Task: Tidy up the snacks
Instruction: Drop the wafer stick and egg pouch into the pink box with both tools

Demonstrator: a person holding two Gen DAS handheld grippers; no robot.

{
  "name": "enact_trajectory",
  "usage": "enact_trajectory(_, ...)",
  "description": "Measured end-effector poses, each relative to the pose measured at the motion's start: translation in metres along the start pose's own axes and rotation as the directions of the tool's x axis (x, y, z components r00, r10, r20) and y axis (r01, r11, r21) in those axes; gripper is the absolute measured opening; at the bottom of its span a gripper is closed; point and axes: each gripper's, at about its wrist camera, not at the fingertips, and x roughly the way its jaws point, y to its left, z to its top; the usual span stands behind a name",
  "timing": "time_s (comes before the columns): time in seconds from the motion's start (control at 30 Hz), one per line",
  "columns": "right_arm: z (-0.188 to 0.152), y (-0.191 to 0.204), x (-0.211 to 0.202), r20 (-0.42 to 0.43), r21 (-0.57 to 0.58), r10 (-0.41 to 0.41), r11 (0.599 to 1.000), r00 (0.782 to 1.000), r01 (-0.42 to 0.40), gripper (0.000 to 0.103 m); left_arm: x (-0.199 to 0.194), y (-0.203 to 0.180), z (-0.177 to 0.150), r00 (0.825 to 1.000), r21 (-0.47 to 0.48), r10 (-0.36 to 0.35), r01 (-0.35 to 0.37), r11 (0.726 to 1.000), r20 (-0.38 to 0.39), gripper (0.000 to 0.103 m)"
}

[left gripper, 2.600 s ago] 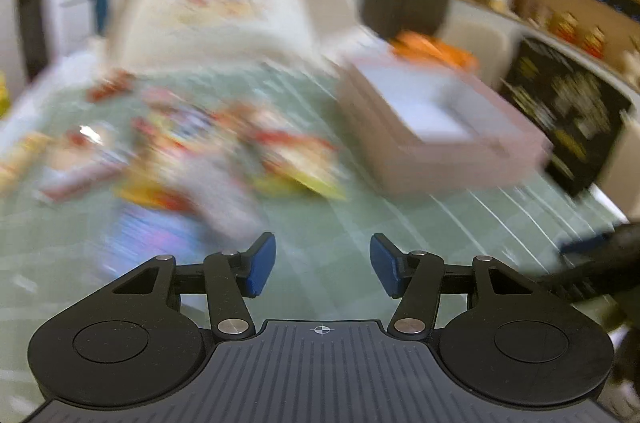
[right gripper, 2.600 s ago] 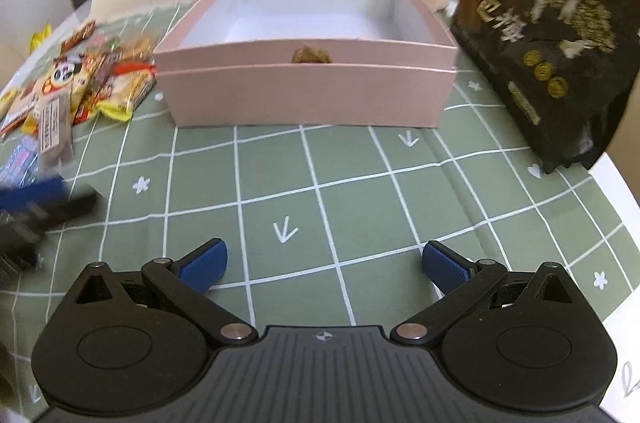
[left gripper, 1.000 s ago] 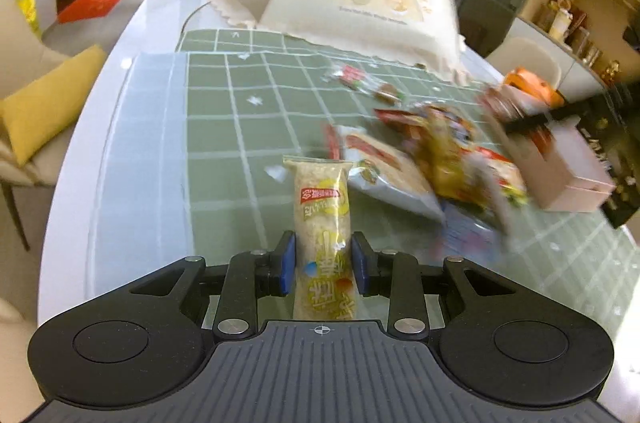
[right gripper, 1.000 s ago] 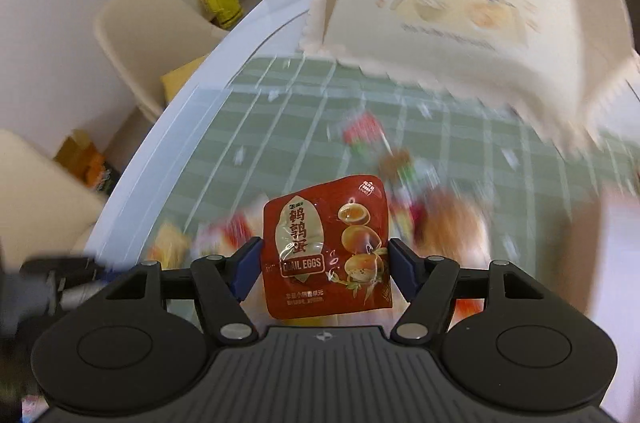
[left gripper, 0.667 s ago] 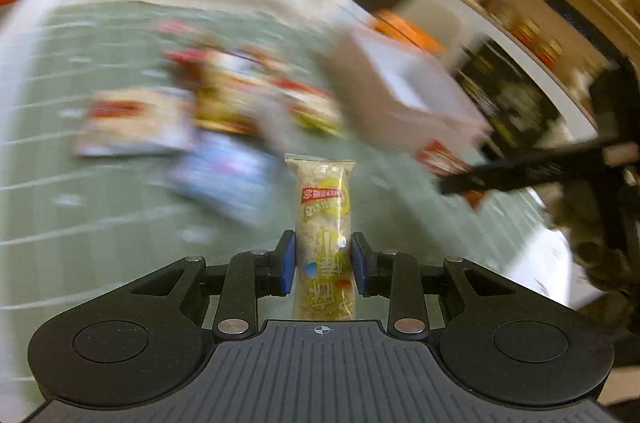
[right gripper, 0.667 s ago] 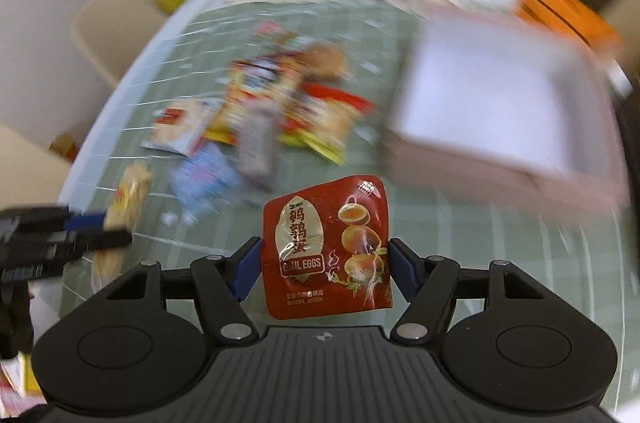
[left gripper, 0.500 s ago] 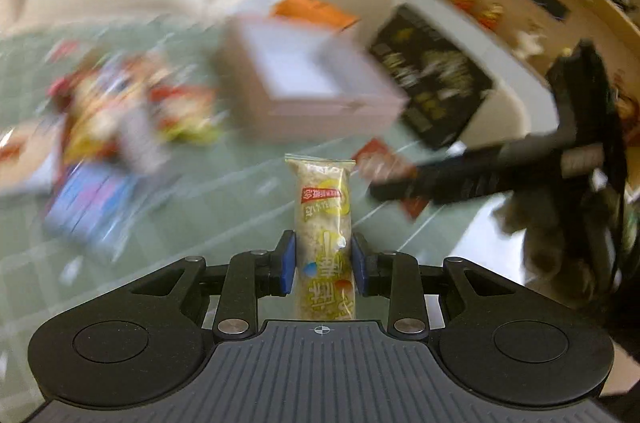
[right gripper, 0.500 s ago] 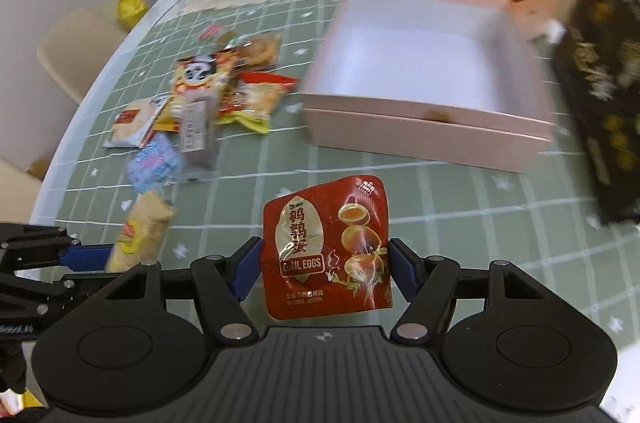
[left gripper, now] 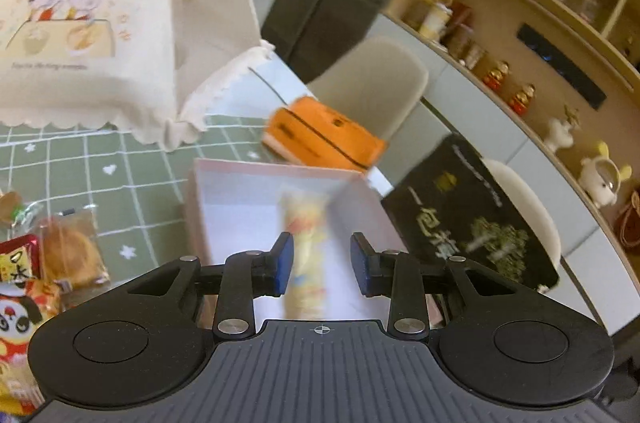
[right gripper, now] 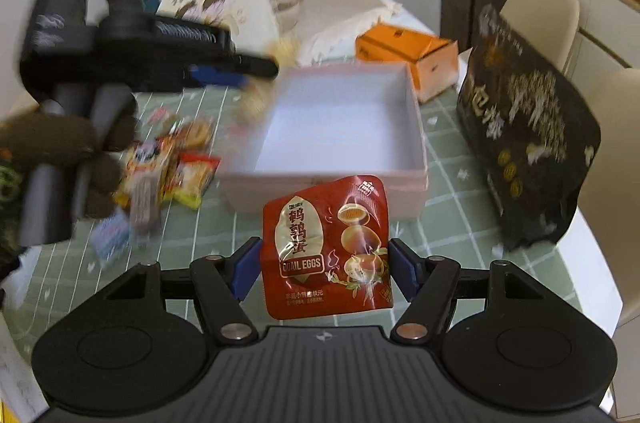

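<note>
My left gripper (left gripper: 322, 269) hangs over the open pink box (left gripper: 228, 207) with its jaws slightly apart. The yellow snack bar (left gripper: 305, 255) is blurred between and below them, apart from the pads. My right gripper (right gripper: 326, 269) is shut on a red quail-egg packet (right gripper: 326, 247), held above the green mat in front of the pink box (right gripper: 414, 147). The left gripper (right gripper: 224, 75) shows there above the box's left rim, with the yellow bar (right gripper: 254, 103) blurred beneath it.
Several loose snack packets (right gripper: 168, 163) lie left of the box, also in the left wrist view (left gripper: 60, 255). An orange carton (right gripper: 408, 59) stands behind the box, a black bag (right gripper: 524, 139) to its right, a cream food cover (left gripper: 84, 27) behind.
My left gripper has swung over the pink box and its jaws have parted from the yellow bar. My right gripper has carried the quail-egg packet closer to the box's front.
</note>
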Motion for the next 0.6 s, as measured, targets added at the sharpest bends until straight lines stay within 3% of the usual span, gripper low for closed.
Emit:
enact_trajectory(0.07, 0.011, 0.001, 0.007, 0.026, 0.012, -0.014, 1.0, 1.0, 0.014, 0.068, -0.007, 0.013, -0.002, 1.0, 0.01, 0.008, -0.008, 1.0, 0.011, 0.036)
enact_trajectory(0.2, 0.056, -0.004, 0.036, 0.099, 0.06, -0.008, 0.998, 0.995, 0.002, 0.073, -0.023, 0.053, 0.002, 0.995, -0.032, 0.095, -0.094, 0.995, 0.018, 0.036)
enact_trajectory(0.27, 0.078, -0.006, 0.061, 0.105, 0.093, -0.032, 0.995, 0.994, 0.022, 0.078, -0.036, 0.083, 0.01, 0.984, -0.063, 0.172, -0.169, 0.984, 0.051, 0.036)
enact_trajectory(0.33, 0.087, -0.003, 0.081, 0.073, 0.101, -0.054, 0.994, 0.996, 0.046, 0.077, -0.046, 0.115, 0.021, 0.961, -0.104, 0.262, -0.253, 0.962, 0.083, 0.036)
enact_trajectory(0.47, 0.067, 0.024, 0.091, 0.017, 0.056, 0.003, 0.998, 1.0, -0.003, 0.077, -0.046, 0.186, 0.044, 0.909, -0.217, 0.401, -0.371, 0.903, 0.114, 0.035)
enact_trajectory(0.5, 0.058, 0.038, 0.092, 0.001, 0.024, 0.022, 0.999, 1.0, -0.022, 0.077, -0.041, 0.202, 0.05, 0.904, -0.237, 0.413, -0.38, 0.894, 0.11, 0.035)
enact_trajectory(0.6, 0.043, 0.084, 0.095, -0.022, -0.085, 0.069, 0.994, 0.997, -0.07, 0.077, -0.013, 0.229, 0.061, 0.918, -0.219, 0.392, -0.37, 0.903, 0.065, 0.035)
